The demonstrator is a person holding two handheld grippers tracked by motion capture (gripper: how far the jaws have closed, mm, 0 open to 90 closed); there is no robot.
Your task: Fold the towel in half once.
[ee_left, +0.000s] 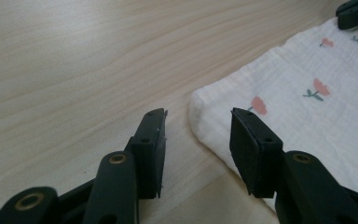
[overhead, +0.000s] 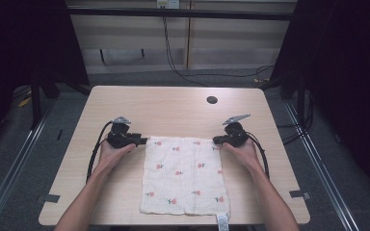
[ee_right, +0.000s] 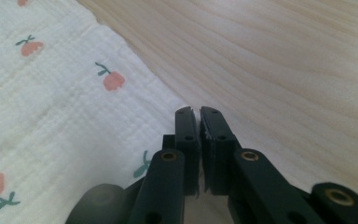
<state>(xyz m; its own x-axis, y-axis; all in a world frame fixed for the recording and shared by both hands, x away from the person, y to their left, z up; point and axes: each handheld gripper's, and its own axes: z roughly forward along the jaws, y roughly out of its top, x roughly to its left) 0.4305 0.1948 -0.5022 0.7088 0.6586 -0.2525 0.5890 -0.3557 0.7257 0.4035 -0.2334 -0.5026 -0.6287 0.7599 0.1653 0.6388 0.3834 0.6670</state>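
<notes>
The cloth point(overhead: 183, 175) lies flat on the tabletop point(overhead: 173, 106). The left gripper point(ee_left: 198, 140) has its fingers apart astride one far corner, while the right gripper point(ee_right: 199, 122) pinches the other.

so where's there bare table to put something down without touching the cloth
The far half of the table is bare from the cloth's far edge to the back rim, broken only by the dark hole. Narrow bare strips run outside each forearm along the side edges. The near middle is crowded: cloth, left gripper, right gripper.
</notes>
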